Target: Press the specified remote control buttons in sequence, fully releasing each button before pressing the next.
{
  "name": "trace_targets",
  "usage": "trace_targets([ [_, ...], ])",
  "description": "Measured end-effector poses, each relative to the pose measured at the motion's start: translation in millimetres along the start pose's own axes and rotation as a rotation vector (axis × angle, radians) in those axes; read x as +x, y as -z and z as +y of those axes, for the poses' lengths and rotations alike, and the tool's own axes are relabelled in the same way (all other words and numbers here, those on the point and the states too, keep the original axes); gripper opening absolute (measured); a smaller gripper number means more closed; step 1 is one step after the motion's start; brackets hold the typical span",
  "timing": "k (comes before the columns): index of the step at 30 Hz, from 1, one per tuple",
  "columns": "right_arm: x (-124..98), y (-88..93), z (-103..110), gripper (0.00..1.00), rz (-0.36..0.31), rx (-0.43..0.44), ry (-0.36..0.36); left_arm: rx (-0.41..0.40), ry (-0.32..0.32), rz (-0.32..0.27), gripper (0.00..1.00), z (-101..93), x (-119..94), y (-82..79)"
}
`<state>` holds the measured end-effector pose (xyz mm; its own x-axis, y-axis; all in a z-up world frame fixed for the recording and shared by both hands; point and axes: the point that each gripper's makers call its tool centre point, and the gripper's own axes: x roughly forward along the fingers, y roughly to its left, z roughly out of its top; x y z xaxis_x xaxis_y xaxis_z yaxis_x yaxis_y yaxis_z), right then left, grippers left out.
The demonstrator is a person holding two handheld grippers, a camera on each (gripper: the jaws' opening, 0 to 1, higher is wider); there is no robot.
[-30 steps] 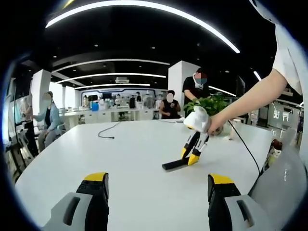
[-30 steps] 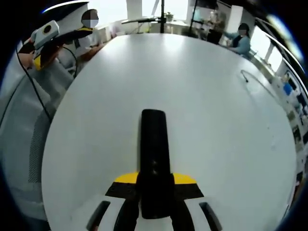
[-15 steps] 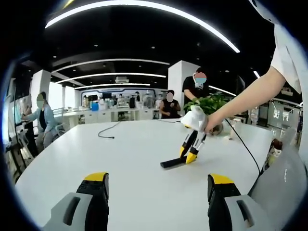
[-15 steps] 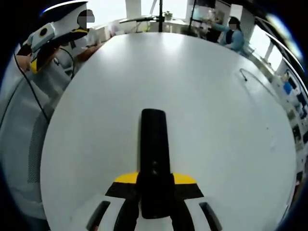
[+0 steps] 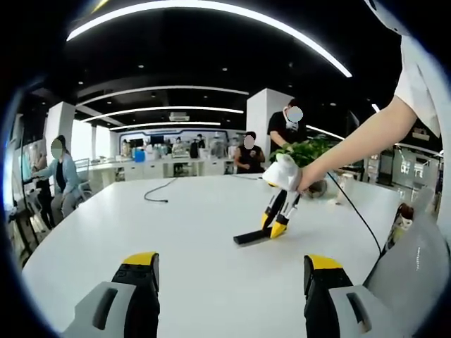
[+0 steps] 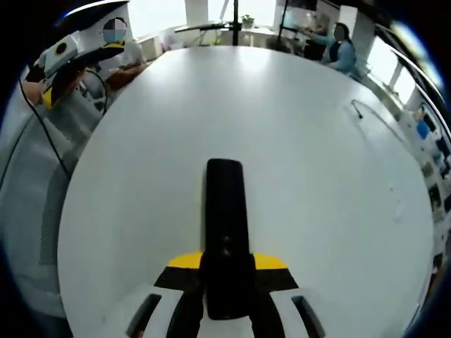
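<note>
A black remote control (image 6: pixel 225 222) lies lengthwise between my right gripper's (image 6: pixel 227 263) yellow-tipped jaws, which are shut on its near end. Its far end points out over the white table (image 6: pixel 296 134). In the left gripper view the same right gripper (image 5: pixel 277 221) slants down from a person's hand and holds the remote (image 5: pixel 247 237) low over the table (image 5: pixel 190 225). My left gripper (image 5: pixel 231 278) is open near the table's front edge with nothing between its jaws. It also appears at the upper left of the right gripper view as the left gripper (image 6: pixel 69 51).
A thin dark cable (image 5: pixel 156 191) lies on the far side of the table, the same cable (image 6: pixel 371 117) at the right of the right gripper view. A potted plant (image 5: pixel 311 151) stands behind the hand. Several people sit or stand around the far edge.
In the left gripper view the right gripper and the remote have shifted a little left and farther away. The left gripper's jaws stay open.
</note>
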<state>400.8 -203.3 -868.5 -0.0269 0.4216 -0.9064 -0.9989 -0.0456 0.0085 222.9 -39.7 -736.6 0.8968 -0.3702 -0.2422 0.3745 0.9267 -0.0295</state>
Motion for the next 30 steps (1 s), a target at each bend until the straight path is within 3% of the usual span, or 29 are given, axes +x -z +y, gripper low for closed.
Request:
trace_targets([
  [9, -0.1, -0.1, -1.6, 0.21, 0.001, -0.025, 0.002, 0.0, 0.002, 0.007, 0.87, -0.1, 0.8, 1.5],
  [11, 0.1, -0.8, -2.9, 0.21, -0.007, 0.012, 0.009, 0.006, 0.001, 0.009, 0.87, 0.2, 0.8, 1.8],
  [18, -0.1, -0.4, -2.8, 0.22, -0.031, 0.026, 0.029, 0.01, -0.004, 0.007, 0.87, 1.6, 0.7, 2.0],
  [22, -0.7, 0.3, -3.9, 0.25, -0.016, 0.068, 0.055, 0.009, -0.001, 0.015, 0.86, 1.2, 0.9, 3.6],
  [24, -1.8, 2.2, -8.2, 0.28, -0.012, 0.138, 0.086, 0.012, 0.0, 0.019, 0.86, 1.0, 1.0, 4.1],
  [26, -2.4, 3.6, -9.7, 0.3, -0.033, 0.21, 0.099, 0.013, -0.001, 0.019, 0.86, 1.0, 1.1, 4.1],
  [28, -2.9, 4.3, -8.4, 0.3, -0.044, 0.182, 0.11, 0.012, -0.005, 0.018, 0.86, 2.0, 0.9, 4.0],
  [29, -3.6, 4.8, -8.4, 0.3, -0.056, 0.257, 0.139, 0.009, -0.007, 0.016, 0.86, 2.4, 0.8, 3.8],
  [30, -4.0, 5.1, -8.2, 0.3, -0.062, 0.263, 0.148, 0.009, -0.007, 0.015, 0.86, 2.5, 0.7, 3.7],
])
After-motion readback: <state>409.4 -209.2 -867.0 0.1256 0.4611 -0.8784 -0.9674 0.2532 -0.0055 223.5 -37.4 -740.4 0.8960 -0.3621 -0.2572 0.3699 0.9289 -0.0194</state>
